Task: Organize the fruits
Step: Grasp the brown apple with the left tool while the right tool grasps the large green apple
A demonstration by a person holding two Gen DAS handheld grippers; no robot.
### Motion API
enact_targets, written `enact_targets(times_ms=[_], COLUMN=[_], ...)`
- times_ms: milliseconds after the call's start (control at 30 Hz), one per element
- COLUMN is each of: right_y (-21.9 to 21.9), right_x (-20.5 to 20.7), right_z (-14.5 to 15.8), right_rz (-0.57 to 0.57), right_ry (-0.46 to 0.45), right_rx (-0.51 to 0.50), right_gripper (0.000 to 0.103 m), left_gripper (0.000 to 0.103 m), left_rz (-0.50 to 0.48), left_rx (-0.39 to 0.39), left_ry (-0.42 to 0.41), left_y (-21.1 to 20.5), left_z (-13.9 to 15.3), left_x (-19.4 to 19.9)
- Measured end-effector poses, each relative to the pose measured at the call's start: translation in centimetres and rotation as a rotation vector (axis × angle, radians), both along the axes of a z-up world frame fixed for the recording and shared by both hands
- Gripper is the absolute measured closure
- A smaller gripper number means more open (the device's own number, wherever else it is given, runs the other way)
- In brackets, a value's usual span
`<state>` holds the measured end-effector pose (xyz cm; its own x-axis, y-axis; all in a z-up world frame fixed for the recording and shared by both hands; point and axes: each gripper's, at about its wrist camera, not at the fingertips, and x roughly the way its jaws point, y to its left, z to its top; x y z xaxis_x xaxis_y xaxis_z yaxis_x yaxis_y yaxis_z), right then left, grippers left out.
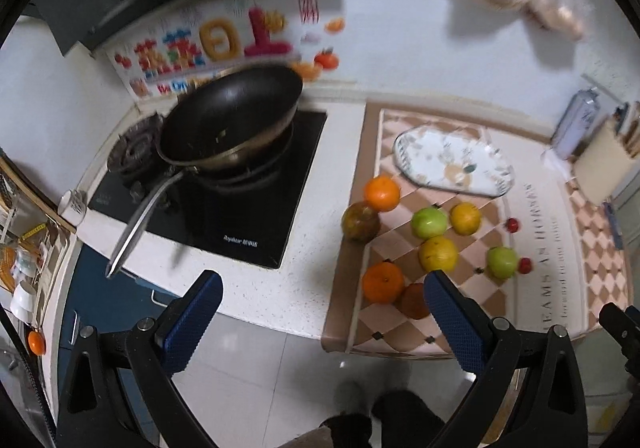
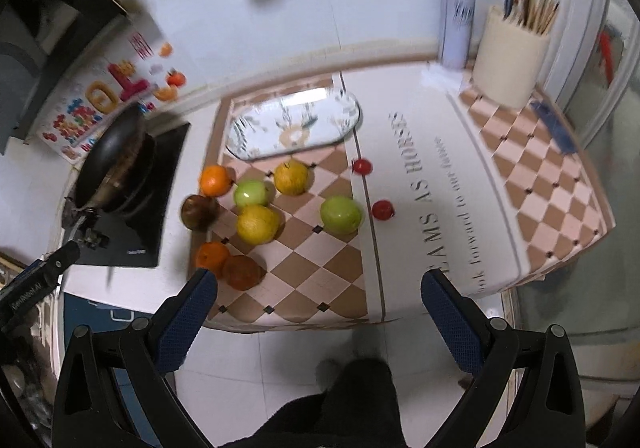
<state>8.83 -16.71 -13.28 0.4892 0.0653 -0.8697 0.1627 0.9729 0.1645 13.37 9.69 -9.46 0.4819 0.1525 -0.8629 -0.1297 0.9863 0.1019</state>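
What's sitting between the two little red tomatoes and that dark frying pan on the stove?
The other fruit: green apples, yellow citrus, oranges and a dark fruit on the checkered mat, between tomatoes and pan. Right wrist view shows it best.

Bright, even indoor light; motion blur softens both views, with fisheye bending and dark corners.

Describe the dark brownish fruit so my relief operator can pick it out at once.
Find the checkered mat beside the stove. On the mat's stove-side edge, just in front of an orange, sits the dark fruit. It alone is mottled brown; its neighbours are bright orange, yellow or green.
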Motion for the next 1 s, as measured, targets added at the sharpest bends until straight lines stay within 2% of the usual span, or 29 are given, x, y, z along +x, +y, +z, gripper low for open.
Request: enact_targets(times_ms=[233, 300, 433, 533, 700, 900, 933, 1000], right_y=[-1.9, -2.6, -3.8, -4.1, -3.9, -3.3, -3.2, -3.1], right_x=[8.2, 10.6, 14.1, 15.7, 17.4, 18.7, 18.9, 19.2], right_z=[-8.0, -10.2, -13.9, -16.0, -18.8, -20.6, -20.7, -20.7], right_rz=[0.019, 0.024, 0.02, 0.024, 0.028, 0.033, 0.033, 0.039], right_ry=[0.153, 0.2, 0.279, 0.328, 0.395, 0.429, 0.433, 0.43], right_rx=[0.024, 0.028, 0.04, 0.056, 0.085, 0.083, 0.082, 0.075], right_gripper=[0.005, 0.007, 0.01, 0.01, 0.01, 0.011, 0.012, 0.012], left_gripper=[0.004, 0.01, 0.011, 0.011, 0.011, 0.011, 0.013, 0.026], left_rz=[0.044, 0.047, 0.055, 0.053, 0.035, 0.017, 0.013, 0.007], left_rx=[0.001, -0.027, -0.107, -0.123, -0.138, -0.13, -0.134, -0.135], left_ry=[0.174, 0.229, 0.35, 0.418, 0.502, 0.567, 0.569, 0.579], left_y=[0.8, 0.9, 1.0, 0.6, 0.0, -0.4, -0.4, -0.5], left_z=[-7.0, -9.0, -13.1, -15.5, -18.9, -22.1, -22.4, -23.0], left_x=[8.0, 10.0, 13.9, 16.0, 19.0, 20.1, 20.2, 20.4])
